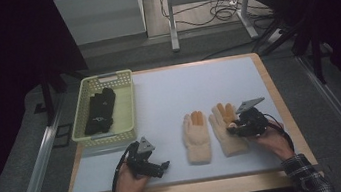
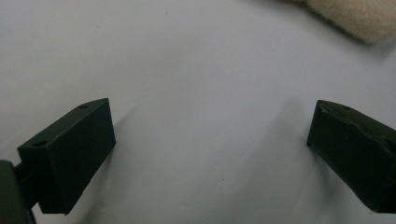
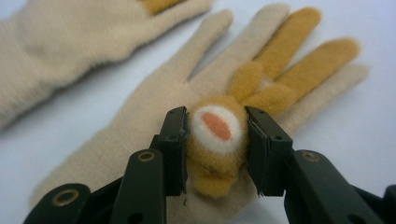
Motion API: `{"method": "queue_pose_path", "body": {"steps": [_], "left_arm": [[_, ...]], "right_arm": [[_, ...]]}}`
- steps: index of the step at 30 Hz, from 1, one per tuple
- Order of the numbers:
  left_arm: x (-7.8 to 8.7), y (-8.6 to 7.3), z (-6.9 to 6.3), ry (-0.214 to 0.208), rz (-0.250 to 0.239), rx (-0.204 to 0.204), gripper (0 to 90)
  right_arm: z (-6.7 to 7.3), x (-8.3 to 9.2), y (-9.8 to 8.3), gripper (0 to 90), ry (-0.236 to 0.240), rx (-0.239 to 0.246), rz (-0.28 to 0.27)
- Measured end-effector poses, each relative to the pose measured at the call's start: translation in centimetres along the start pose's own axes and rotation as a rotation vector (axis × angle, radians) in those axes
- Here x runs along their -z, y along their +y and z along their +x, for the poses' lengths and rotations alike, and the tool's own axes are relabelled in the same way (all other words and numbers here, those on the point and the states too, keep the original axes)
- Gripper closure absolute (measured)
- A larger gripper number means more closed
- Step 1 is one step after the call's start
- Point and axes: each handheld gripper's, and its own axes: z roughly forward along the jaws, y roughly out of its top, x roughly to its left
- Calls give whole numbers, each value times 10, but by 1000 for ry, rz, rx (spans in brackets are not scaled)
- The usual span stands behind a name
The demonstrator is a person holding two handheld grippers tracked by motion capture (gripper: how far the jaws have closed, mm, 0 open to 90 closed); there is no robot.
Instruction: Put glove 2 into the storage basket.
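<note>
Cream gloves, two; right hand-held gripper pinches one's orange pad, left wide.

Cream-beige right glove, flat under the right gripper; mustard-orange patches along its fingers. Mustard plush piece between black pads, face white with an orange-red oval spot. Second cream glove, left of that gripper, orange at two fingertips. Pale grey-blue mat beneath, light wood table edging it. Black left gripper over bare mat, a cream glove edge at far right of its view. Beyond the left gripper: pale yellow-green latticed basket with black cloth items. Plaid cuff behind right gripper.
</note>
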Motion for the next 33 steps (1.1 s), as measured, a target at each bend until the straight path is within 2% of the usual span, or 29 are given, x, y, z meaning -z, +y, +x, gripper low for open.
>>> {"method": "queue_pose_path", "body": {"steps": [3,8,19,26,33], "left_arm": [[0,0,0,0,0,-1,10],[0,0,0,0,0,-1,10],[0,0,0,1,3,-6,10],[0,0,0,1,3,-7,11],[0,0,0,1,3,-7,11]], "right_arm": [[1,9,4,606,1,-34,-27],[8,23,13,606,-3,-59,-62],[34,42,44,605,39,-47,-126],[56,37,67,605,86,-33,-147],[75,17,79,603,122,-39,-149]]}}
